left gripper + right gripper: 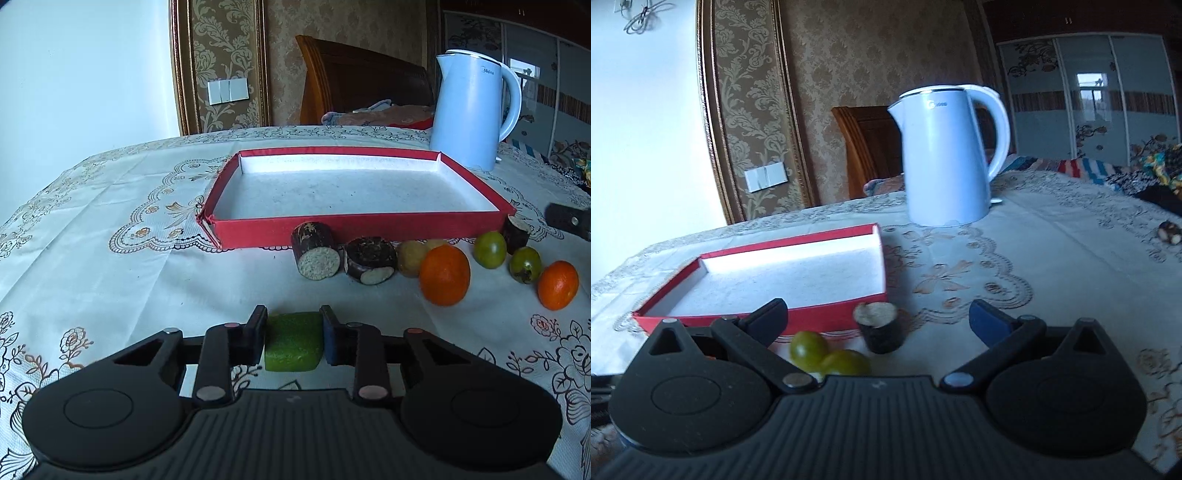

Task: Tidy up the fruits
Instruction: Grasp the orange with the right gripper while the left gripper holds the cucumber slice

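Observation:
My left gripper (294, 328) is shut on a green fruit (292, 343), low over the tablecloth in front of the red tray (369, 225). Beyond it lie two dark sugarcane pieces (316, 251), a yellowish fruit (412, 258), two oranges (445, 275), two small green fruits (490, 249) and another cane piece (516, 232) along the tray's near wall. My right gripper (879, 317) stands open; a cane piece (879, 326) and two green fruits (809, 349) lie between and below its fingers, untouched. The red tray (834, 317) holds nothing.
A white electric kettle (472, 110) stands behind the tray's right corner; the same kettle (945, 155) fills the middle of the right wrist view. A small dark piece (1169, 232) lies at the far right. A wooden chair back (354, 77) rises beyond the table.

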Available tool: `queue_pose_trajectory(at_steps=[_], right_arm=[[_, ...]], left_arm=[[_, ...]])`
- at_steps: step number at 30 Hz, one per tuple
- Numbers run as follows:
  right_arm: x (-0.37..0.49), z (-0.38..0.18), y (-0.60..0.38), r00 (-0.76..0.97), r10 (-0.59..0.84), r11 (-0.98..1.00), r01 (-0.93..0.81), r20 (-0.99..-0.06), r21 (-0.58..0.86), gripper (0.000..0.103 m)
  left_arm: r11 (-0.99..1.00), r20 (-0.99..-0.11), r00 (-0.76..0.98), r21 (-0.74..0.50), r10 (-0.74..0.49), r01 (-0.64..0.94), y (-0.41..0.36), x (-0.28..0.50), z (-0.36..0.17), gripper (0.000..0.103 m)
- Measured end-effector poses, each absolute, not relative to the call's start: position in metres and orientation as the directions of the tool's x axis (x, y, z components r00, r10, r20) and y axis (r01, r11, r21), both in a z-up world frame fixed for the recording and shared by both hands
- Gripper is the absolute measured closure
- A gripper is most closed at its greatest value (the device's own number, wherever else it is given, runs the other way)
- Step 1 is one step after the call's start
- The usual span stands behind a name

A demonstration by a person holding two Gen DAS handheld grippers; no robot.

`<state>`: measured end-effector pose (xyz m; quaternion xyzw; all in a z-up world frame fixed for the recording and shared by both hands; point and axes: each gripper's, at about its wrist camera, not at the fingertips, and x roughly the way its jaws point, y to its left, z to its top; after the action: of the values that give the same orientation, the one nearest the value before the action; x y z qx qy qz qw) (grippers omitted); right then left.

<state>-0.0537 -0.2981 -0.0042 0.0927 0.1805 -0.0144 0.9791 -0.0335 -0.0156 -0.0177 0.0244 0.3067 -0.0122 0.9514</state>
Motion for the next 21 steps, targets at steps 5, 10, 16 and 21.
queue_pose_trajectory(at_steps=[5,10,16,21], right_arm=[[-0.055,-0.010,-0.333,0.901,0.002,0.976,0.092,-0.433,0.195,0.000],[-0.067,-0.012,-0.328,0.884,0.087,0.988,-0.019,-0.460,0.151,0.000],[-0.073,-0.009,-0.291,0.865,0.137,0.990,-0.138,-0.482,0.034,0.002],[-0.074,-0.010,-0.276,0.864,0.149,0.984,-0.178,-0.480,-0.015,0.008]], left_arm=[[0.999,-0.597,0.802,0.018,-0.013,0.029,-0.013,-0.016,-0.017,0.073],[1.000,-0.598,0.801,-0.022,-0.027,0.017,-0.007,-0.012,-0.018,0.073],[0.999,-0.593,0.804,-0.035,-0.035,0.017,-0.005,-0.011,-0.020,0.073],[0.999,-0.591,0.806,-0.044,-0.040,0.017,-0.004,-0.011,-0.020,0.073]])
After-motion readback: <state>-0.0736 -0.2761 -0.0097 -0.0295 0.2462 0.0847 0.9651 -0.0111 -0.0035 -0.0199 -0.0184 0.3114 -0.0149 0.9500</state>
